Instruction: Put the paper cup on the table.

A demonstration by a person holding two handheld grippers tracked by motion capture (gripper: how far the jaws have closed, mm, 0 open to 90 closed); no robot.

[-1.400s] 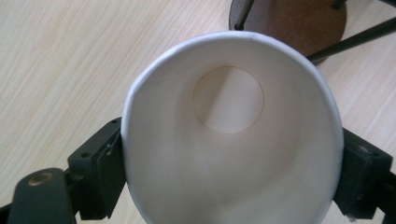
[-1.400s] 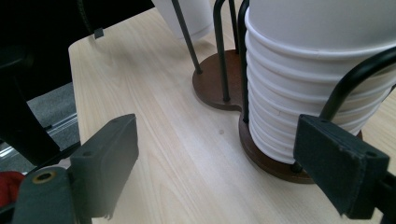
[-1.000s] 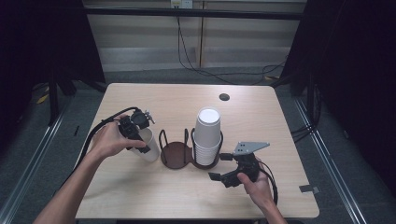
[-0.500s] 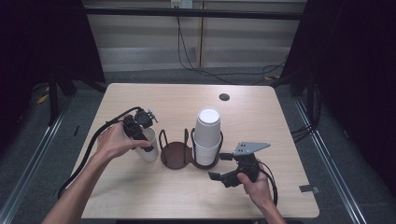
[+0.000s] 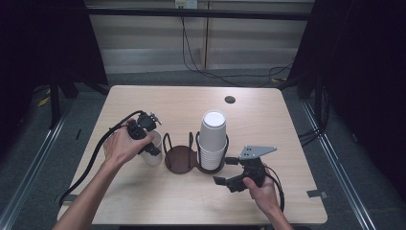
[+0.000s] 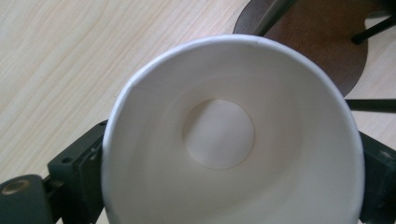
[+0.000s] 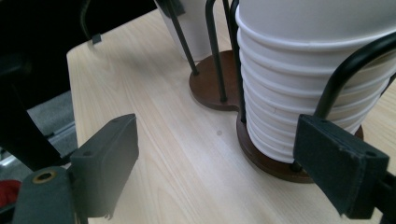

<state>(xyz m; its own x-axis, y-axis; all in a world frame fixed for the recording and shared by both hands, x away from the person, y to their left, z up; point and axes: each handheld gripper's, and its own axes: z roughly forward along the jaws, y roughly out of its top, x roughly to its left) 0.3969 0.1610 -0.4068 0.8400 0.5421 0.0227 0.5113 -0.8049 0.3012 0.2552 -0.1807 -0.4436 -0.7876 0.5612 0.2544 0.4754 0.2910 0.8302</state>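
Single paper cup [image 5: 154, 152] stood just left of the wire holder [image 5: 181, 155], bare counter [image 5: 143, 103] beyond, cup framed between the just-opened jaws of the left tool [image 5: 152, 149], right tool [image 5: 229, 171] held open beside the holder's cup stack [image 5: 212, 140].

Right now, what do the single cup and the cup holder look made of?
Single cup: likely matte white paper, with a rolled rim and a side seam. Cup holder: apparently a dark brown wood base with thin black wire hoops, probably painted metal.

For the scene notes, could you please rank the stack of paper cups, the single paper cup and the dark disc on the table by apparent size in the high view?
1. stack of paper cups
2. single paper cup, partly hidden by the hand
3. dark disc, farther from the camera, yet clearly smallest
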